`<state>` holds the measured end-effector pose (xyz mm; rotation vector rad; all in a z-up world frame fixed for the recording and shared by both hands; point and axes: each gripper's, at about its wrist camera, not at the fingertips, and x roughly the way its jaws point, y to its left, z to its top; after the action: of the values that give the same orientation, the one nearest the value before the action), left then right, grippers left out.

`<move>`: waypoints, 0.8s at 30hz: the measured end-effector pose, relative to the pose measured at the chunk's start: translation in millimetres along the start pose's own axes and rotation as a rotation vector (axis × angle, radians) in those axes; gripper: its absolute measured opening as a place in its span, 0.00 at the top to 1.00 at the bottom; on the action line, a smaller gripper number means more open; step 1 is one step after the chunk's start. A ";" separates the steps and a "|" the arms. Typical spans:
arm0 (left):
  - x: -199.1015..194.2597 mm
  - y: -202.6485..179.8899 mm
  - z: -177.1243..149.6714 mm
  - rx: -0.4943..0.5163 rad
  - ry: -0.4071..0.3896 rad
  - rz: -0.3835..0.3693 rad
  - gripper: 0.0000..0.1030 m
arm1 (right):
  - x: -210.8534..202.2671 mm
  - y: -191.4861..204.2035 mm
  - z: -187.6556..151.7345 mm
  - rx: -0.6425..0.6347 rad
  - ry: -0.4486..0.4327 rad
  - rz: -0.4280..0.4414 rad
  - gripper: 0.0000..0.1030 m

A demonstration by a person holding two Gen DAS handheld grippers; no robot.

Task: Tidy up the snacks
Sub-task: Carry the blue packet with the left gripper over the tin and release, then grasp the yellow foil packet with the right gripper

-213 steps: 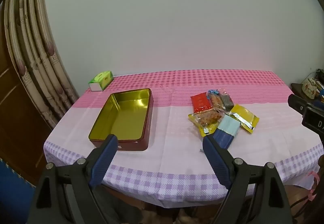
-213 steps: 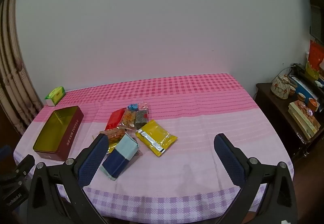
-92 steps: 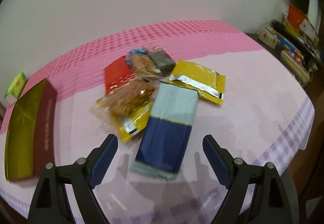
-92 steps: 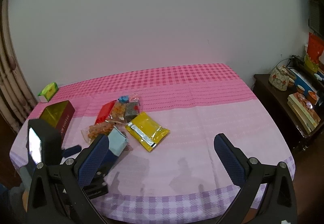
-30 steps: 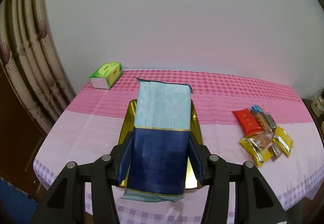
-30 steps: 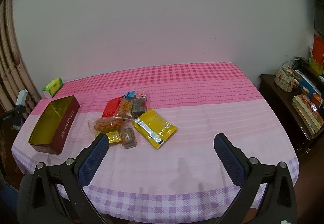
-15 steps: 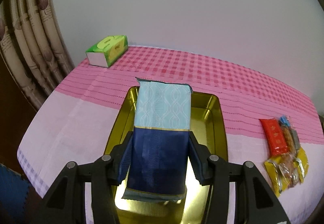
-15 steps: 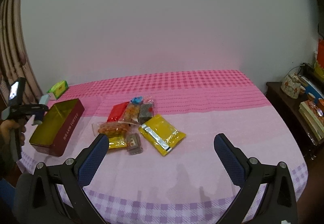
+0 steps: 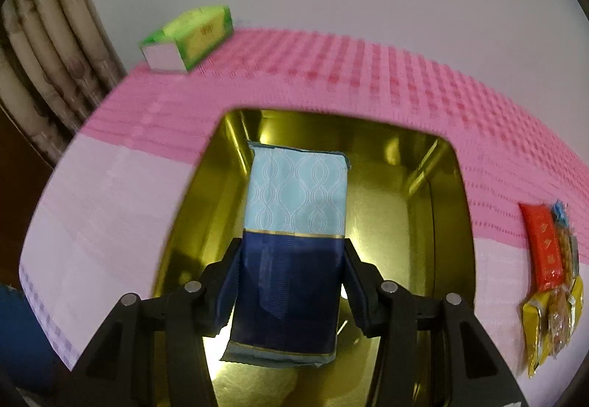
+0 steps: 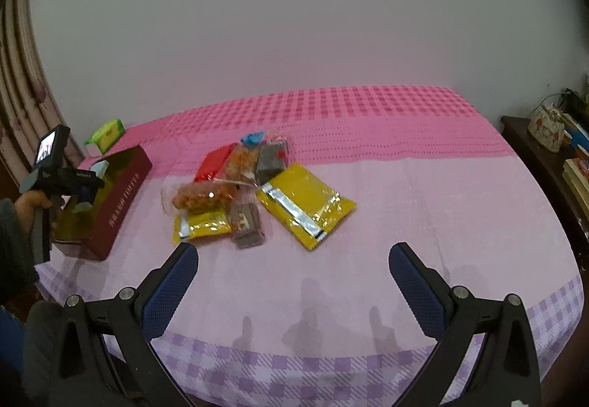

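Observation:
My left gripper (image 9: 292, 252) is shut on a blue and light-blue snack packet (image 9: 294, 215), tilted down over the open gold-lined tin (image 9: 434, 156). From the right wrist view the same tin (image 10: 121, 186) shows its dark red side, with the left gripper (image 10: 86, 182) above it and a hand on its handle. A pile of snack packets (image 10: 235, 186) lies mid-table, a yellow packet (image 10: 305, 204) at its right. My right gripper (image 10: 292, 259) hangs open above the cloth in front of that pile, nothing between its fingers.
A green tissue box (image 9: 191, 35) sits at the table's far left corner, near curtains (image 9: 48, 50). The pink and lilac tablecloth (image 10: 405, 186) covers the table. A dark side cabinet (image 10: 545, 156) with a teapot and books stands to the right.
My left gripper has carried the blue packet forward and down over the tin, tilting more steeply. The right gripper has sunk a little toward the table.

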<state>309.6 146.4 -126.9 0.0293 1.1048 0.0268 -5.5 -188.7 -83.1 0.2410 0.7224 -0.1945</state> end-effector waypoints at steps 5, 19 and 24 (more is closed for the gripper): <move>8.1 -1.0 -3.3 0.001 0.021 0.009 0.50 | 11.6 -0.3 -7.6 -0.012 0.038 -0.014 0.00; 2.3 10.0 -13.4 -0.051 -0.001 -0.084 0.34 | 34.8 0.6 -20.4 -0.010 0.143 0.022 0.00; -50.3 11.7 -35.2 0.040 -0.153 -0.122 0.34 | 47.0 2.0 -23.0 -0.130 0.159 -0.072 0.00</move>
<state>255.5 156.6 -97.4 -0.0004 0.9527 -0.1057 15.0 -184.6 -131.1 0.1072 0.8987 -0.1972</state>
